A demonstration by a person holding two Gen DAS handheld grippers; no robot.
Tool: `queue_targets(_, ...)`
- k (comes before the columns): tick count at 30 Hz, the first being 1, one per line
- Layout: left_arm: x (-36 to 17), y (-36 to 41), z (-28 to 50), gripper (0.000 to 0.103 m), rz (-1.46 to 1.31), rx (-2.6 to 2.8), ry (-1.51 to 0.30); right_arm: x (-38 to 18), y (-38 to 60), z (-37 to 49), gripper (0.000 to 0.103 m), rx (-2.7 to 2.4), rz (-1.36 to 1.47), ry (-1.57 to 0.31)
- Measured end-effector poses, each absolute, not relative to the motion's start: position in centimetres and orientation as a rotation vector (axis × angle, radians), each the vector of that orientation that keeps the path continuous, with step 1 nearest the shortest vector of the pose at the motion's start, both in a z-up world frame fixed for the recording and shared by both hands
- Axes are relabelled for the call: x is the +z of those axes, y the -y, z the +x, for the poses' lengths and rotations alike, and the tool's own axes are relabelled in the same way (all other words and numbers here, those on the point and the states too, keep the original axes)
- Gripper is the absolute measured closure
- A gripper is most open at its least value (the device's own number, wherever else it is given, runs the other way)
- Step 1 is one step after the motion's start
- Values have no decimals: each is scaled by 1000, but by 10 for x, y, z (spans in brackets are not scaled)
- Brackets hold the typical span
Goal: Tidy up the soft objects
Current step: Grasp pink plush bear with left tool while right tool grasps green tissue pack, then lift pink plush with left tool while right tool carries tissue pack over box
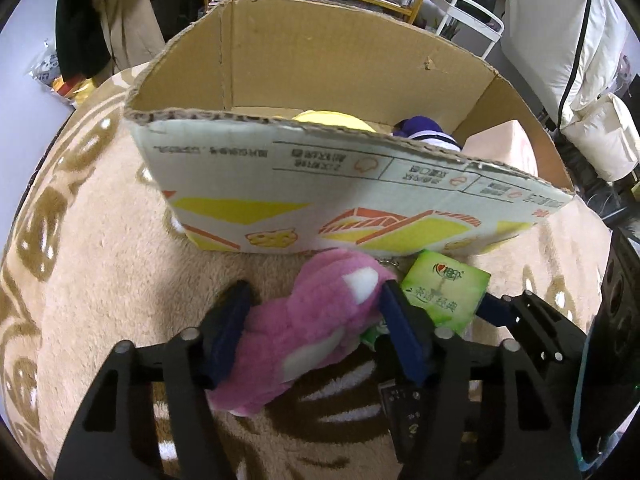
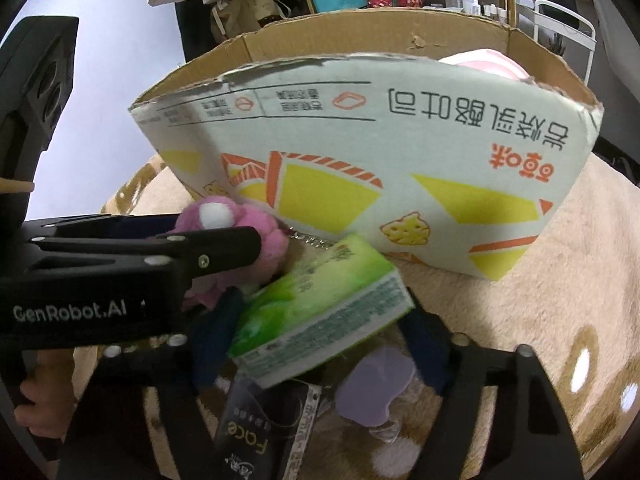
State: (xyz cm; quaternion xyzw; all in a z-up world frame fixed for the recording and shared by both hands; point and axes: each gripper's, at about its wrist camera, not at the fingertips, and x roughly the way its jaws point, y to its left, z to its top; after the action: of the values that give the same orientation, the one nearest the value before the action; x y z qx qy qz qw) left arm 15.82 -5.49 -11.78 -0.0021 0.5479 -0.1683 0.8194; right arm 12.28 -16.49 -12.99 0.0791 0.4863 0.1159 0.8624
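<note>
With the left claw (image 1: pixel 312 312) closed on the fluffy pink plush toy (image 1: pixel 304 320) and the right claw (image 2: pixel 320 316) closed on the green tissue pack (image 2: pixel 320 308), both near the printed cardboard box (image 1: pixel 360 208), either soft object could be caught on its tall near wall and dropped if lifted too low.

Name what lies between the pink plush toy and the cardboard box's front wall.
Nothing solid: the pink plush toy nearly meets the cardboard box; a thin metal chain crosses the narrow gap, shown in the right wrist view.
</note>
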Motion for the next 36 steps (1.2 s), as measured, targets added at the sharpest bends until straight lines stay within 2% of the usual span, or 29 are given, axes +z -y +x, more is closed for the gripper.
queue_targets(10, -108, 47, 142, 63, 3, -363, -1147, -122, 174, 114, 31, 198, 214, -1009)
queue_targets(11, -107, 49, 142, 74, 0, -365, -1144, -121, 176, 113, 31, 190, 215, -1003)
queue_targets(26, -109, 61, 134, 74, 51, -366, -1127, -88, 187, 87, 31, 104, 196, -940)
queue_targets(30, -108, 59, 131, 77, 49, -349, -1102, -79, 188, 80, 31, 71, 175, -920)
queue_targets(36, -95, 71, 107, 82, 191, -313, -995, -62, 198, 69, 31, 1, 163, -859)
